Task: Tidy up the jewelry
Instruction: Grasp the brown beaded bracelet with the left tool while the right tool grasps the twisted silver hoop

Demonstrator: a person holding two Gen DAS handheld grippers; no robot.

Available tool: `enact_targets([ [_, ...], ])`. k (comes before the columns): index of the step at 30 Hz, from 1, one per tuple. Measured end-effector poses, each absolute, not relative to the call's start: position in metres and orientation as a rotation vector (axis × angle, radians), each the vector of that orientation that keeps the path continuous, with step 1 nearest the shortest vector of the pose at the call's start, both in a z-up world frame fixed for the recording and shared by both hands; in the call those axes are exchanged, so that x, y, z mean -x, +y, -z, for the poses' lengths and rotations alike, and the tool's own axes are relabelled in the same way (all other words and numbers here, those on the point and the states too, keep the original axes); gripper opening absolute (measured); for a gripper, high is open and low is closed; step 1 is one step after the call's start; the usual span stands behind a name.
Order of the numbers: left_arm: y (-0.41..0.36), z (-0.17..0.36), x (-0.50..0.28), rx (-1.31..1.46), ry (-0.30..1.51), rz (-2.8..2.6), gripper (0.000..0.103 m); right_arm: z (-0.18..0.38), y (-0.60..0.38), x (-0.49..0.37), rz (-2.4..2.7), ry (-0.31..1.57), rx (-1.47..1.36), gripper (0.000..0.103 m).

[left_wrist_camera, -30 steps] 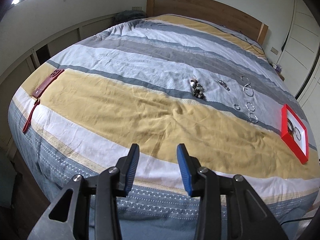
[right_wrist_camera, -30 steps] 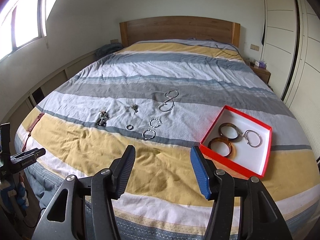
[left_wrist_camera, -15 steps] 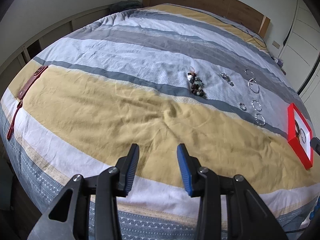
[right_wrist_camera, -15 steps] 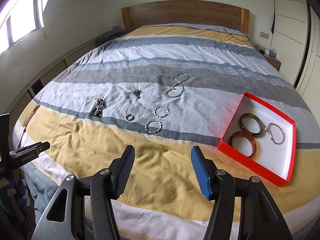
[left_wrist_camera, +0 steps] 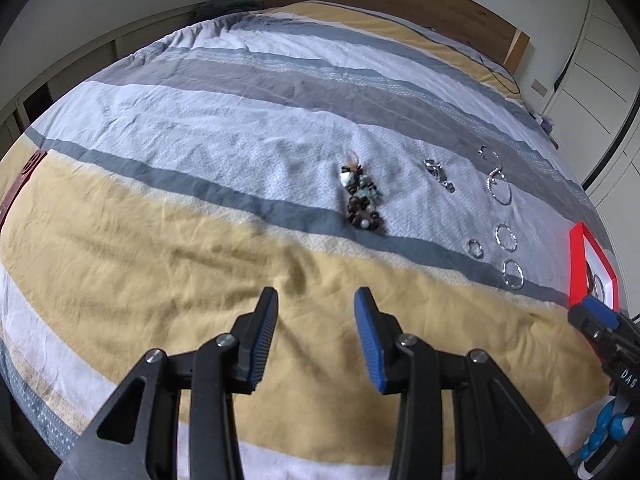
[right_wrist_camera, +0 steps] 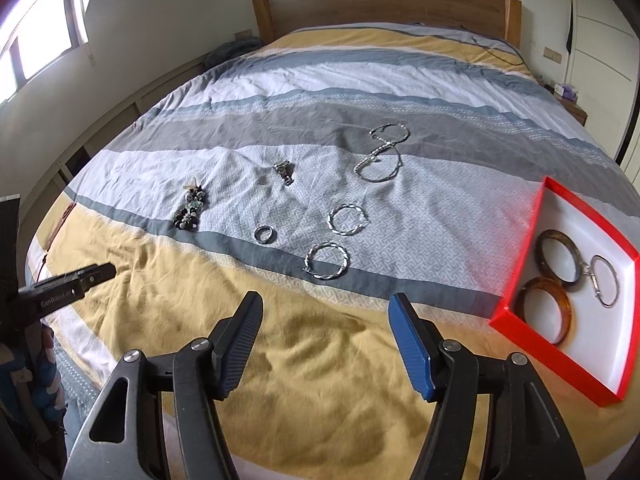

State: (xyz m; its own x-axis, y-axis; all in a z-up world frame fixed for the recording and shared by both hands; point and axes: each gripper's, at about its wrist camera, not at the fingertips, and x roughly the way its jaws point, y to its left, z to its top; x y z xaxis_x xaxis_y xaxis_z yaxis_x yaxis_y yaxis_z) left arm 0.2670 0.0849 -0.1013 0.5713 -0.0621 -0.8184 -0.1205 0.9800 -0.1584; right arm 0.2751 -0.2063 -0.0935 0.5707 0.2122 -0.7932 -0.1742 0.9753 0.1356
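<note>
- Nearest, the left hand-held gripper point(left_wrist_camera: 316, 312), fingers apart and holding nothing, hovering over the yellow stripe of the bed point(left_wrist_camera: 160, 248).
- Likewise the right hand-held gripper point(right_wrist_camera: 326, 316), spread wide and empty, above the same yellow band, near the foot of the bed.
- Just right of that gripper, a red box point(right_wrist_camera: 516, 264) with a white inside, resting on the bed at its right side.
- Inside the box, two amber bangles: one nearer point(right_wrist_camera: 540, 286), one farther point(right_wrist_camera: 549, 236), touching or close to touching each other, plus a thin silver hoop point(right_wrist_camera: 615, 276) to the right of them.
- Beyond the right gripper, on the dark grey stripe, a twisted silver bracelet point(right_wrist_camera: 316, 254).
- A little farther, on the pale patterned band, a second twisted silver bracelet point(right_wrist_camera: 334, 218), just beyond the first and apart from it.
- Left of those two, a small silver ring point(right_wrist_camera: 265, 235) lying alone.
- Farther left, a clump of dark beaded jewelry point(right_wrist_camera: 191, 208), straight ahead of the left gripper in the left wrist view.
- Farther back, a small silver clasp-like piece point(right_wrist_camera: 283, 171); too small to identify.
- Farthest of the loose pieces, a silver chain necklace point(right_wrist_camera: 382, 152) looped in a figure eight, right of the clasp-like piece.
- At the far end, a wooden headboard point(right_wrist_camera: 384, 4).
</note>
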Motion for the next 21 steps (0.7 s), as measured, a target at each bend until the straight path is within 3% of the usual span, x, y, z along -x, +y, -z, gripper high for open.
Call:
enact_targets([
  [5,0.079,0.105,-0.303,0.228,0.955,-0.011,0.044,0.114,-0.197,-0.297,-0.249,0.966,-0.038,0.067],
  [21,0.048,0.158,-0.381,0.14,1.001,-0.009,0.044,0.174,-0.189,-0.35,-0.269,1.029,-0.042,0.066],
])
